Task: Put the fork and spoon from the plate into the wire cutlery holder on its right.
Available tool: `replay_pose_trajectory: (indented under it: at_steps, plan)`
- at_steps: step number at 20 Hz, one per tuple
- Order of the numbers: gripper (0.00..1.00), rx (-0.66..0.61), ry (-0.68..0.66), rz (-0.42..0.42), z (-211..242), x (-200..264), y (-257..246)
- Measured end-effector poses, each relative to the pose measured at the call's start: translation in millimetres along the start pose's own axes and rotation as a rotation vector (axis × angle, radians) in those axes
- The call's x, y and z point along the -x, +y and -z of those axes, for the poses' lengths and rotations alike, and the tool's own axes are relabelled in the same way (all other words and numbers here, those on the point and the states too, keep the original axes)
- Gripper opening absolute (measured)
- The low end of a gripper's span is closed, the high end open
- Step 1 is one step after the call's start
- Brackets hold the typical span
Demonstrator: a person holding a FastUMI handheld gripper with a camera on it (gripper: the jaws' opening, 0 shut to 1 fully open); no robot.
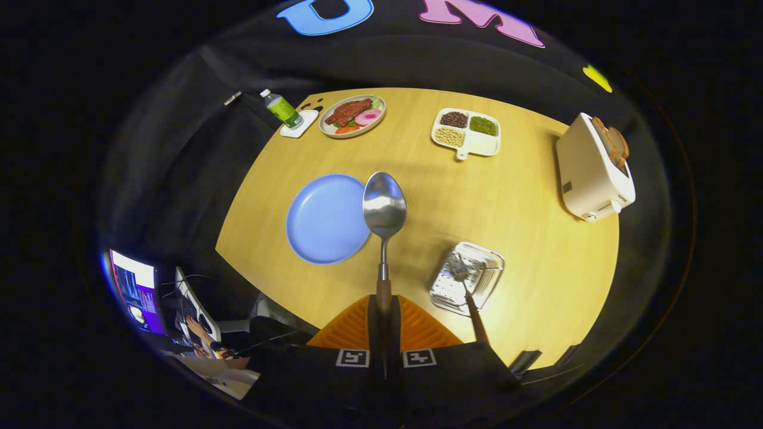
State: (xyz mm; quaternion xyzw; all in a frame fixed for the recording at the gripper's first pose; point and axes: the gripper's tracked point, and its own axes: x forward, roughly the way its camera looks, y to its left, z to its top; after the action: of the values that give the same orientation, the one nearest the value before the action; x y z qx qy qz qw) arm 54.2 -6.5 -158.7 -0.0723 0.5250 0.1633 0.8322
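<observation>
While raised high above the table (536, 250), the claw (383, 322) pinches the spoon (384, 208) by its handle.

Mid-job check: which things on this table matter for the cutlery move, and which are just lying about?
Part of the job:
spoon, gripped between the gripper fingers
fork, already standing in the wire cutlery holder
blue plate

Lying about:
toaster with bread
divided tray of beans
plate of food
bottle on a coaster
</observation>
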Motion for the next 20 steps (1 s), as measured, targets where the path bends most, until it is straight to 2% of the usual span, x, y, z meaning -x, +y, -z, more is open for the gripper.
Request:
replay_pose_trajectory:
  at_steps: [4,8,20]
  plan:
    - [0.06,0.049,0.096,0.026,17,24,-35]
    - [0.06,0.092,0.221,0.032,27,26,-65]
    - [0.06,0.179,0.565,0.027,53,-19,-119]
